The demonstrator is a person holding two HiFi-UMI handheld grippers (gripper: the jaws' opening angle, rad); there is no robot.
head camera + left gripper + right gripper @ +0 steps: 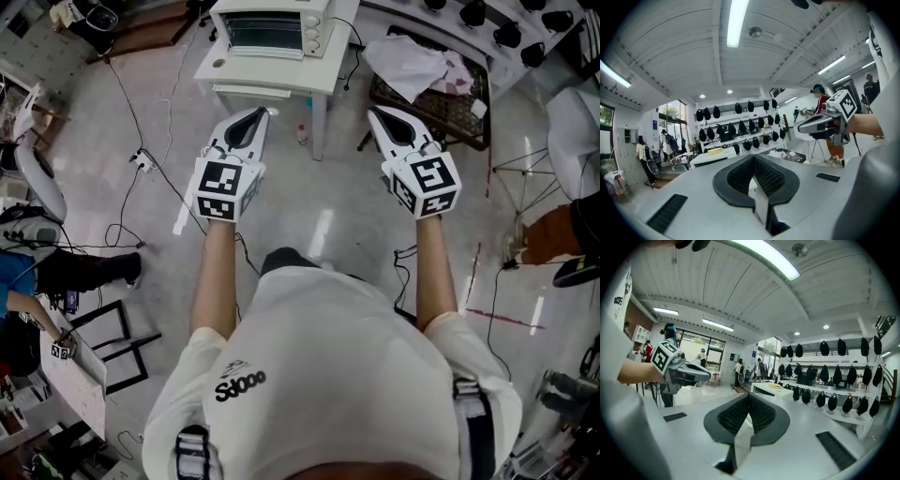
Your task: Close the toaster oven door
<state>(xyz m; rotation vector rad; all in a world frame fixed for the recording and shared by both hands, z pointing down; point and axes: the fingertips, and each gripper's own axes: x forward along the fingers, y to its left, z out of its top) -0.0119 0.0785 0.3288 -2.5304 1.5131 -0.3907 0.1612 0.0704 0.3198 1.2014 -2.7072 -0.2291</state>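
Toaster oven (272, 26) sits on a white table (281, 77) at the top of the head view, glazed front toward the person, well apart from both tools. Left gripper (262, 113) and right gripper (374, 112) are held out side by side above the pale floor (319, 216), tips toward the table, each with its jaws pressed together and nothing between them. Right of the table a dark wire crate (441, 108) carries a crumpled white cloth (408, 58); whether the oven door is fully up cannot be told from here
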